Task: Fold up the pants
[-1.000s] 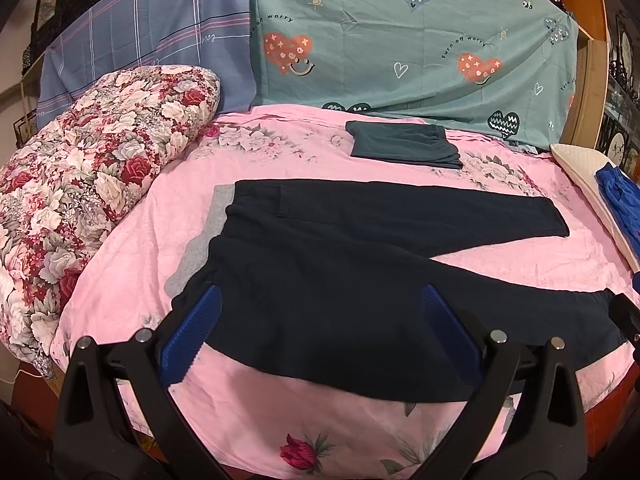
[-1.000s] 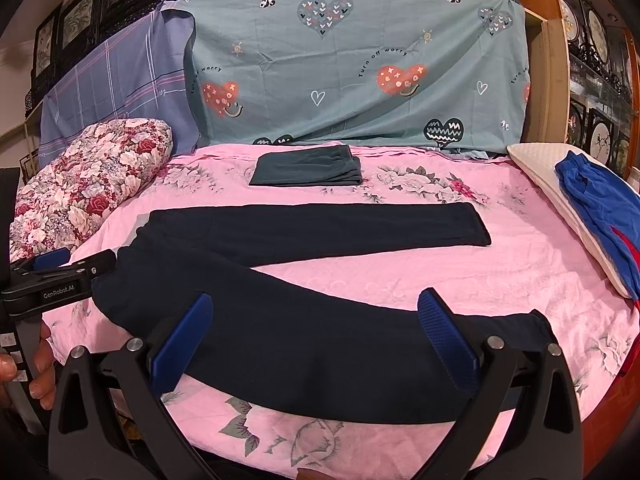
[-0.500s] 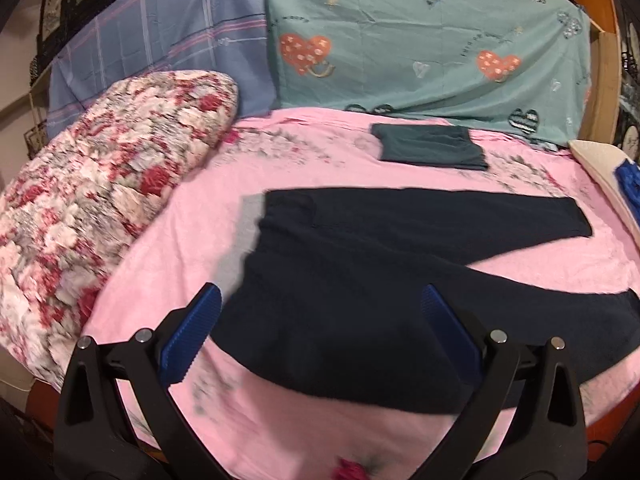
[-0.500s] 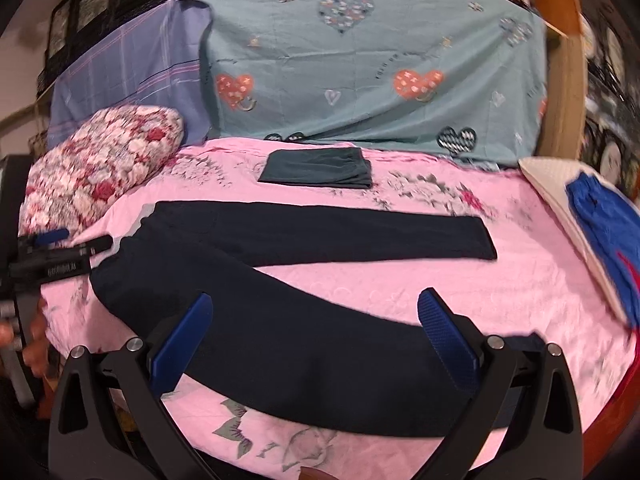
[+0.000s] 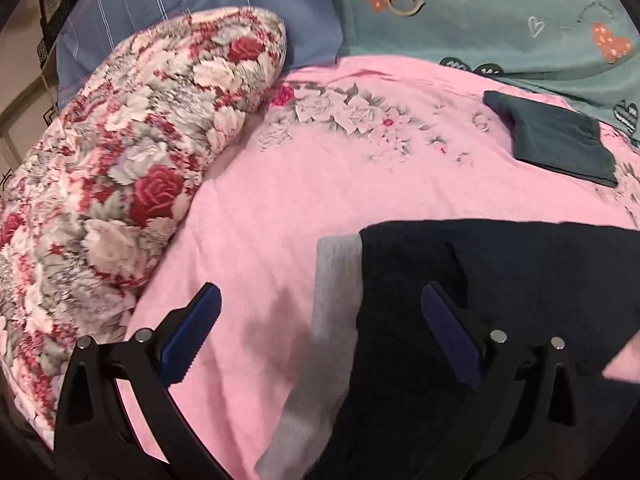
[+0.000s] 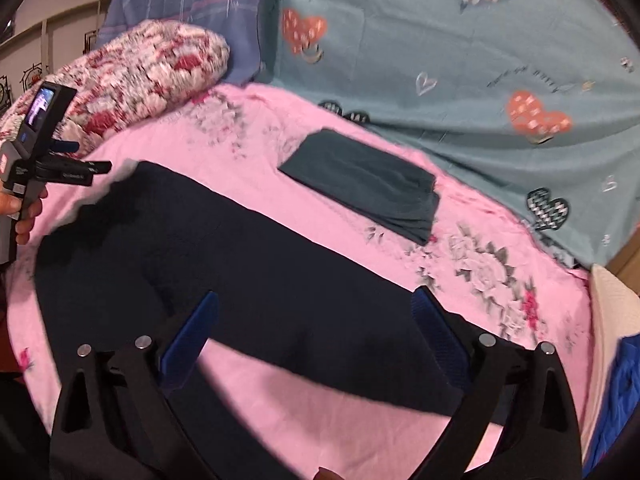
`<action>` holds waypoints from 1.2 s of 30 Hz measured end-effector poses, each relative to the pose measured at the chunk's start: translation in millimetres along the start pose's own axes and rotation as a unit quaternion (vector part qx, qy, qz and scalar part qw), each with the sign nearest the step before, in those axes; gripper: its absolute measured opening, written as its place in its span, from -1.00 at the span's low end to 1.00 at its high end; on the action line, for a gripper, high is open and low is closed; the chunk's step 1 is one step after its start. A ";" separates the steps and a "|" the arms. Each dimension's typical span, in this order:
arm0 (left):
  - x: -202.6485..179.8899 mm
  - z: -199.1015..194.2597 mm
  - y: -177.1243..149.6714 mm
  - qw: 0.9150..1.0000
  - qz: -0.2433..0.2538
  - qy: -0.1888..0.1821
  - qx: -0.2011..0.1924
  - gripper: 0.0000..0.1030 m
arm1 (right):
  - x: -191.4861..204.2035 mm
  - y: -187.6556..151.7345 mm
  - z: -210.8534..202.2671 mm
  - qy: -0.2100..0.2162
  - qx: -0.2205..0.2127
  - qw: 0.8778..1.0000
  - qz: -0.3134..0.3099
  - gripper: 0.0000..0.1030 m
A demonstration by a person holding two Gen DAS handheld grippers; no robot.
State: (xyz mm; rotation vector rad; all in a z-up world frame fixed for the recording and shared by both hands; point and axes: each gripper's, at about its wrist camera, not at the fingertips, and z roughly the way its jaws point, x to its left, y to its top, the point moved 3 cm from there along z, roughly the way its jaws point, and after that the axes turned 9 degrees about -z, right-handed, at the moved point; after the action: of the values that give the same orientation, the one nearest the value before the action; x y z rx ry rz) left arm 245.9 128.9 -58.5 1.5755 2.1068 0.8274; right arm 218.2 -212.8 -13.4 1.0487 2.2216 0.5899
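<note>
Two grippers hang over the pink bed sheet [image 5: 280, 200], and both stand wide apart with nothing between their blue pads. Spread flat on that sheet lie the dark pants [image 6: 240, 264], the landmark for everything else. In the left wrist view the left gripper [image 5: 320, 336] sits over the waist end of the pants [image 5: 500, 300]: its right pad is above the dark cloth, its left pad above bare pink sheet, and the pale grey waistband [image 5: 336, 292] runs between them (whether either pad touches the fabric cannot be told). Beyond the waist end rises the rose-patterned quilt [image 5: 120, 168], and past the far edge of the pants lies a folded dark teal garment [image 5: 556, 144]. In the right wrist view the right gripper [image 6: 316, 336] hovers over the near edge of the far pant leg, with a wedge of pink sheet showing below it between the legs. At the waist end of the pants the left gripper [image 6: 64, 168] shows, held in a hand [image 6: 24, 216]. The folded teal garment [image 6: 368, 184] lies beyond the pants, near the teal heart-print sheet [image 6: 460, 48].
</note>
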 end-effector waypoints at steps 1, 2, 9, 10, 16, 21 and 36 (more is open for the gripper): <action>-2.8 10.7 2.8 1.000 -0.004 0.002 0.007 0.96 | -1.2 3.2 14.6 0.002 0.005 1.000 -0.006 0.89; -5.1 22.2 5.3 1.000 -0.006 0.002 0.016 0.96 | -2.7 5.6 30.5 0.007 0.013 1.000 -0.010 0.89; -6.5 79.9 5.9 0.997 -0.020 0.004 0.080 0.82 | -12.4 19.1 128.2 0.060 0.077 0.994 -0.046 0.63; -8.8 83.9 2.8 0.996 -0.016 -0.001 0.086 0.78 | -11.0 17.7 141.8 0.075 0.093 0.991 -0.057 0.48; -26.7 74.8 0.5 0.996 0.016 -0.035 0.079 -0.05 | -8.8 17.2 148.8 0.163 0.103 0.980 -0.053 -0.76; -21.7 62.4 7.6 0.995 0.002 -0.059 0.075 -0.40 | -13.4 18.9 116.4 0.144 0.062 0.987 -0.042 -0.94; 42.6 -92.4 -85.4 0.993 0.024 -0.112 0.002 -0.42 | 110.4 -68.3 -109.0 0.189 -0.054 0.977 -0.089 -0.94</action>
State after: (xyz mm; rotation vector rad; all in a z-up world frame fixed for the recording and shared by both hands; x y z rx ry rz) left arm 114.0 131.6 -42.9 1.6446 1.9201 0.6290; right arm 52.0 -179.4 -13.6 0.7165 2.5413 0.8775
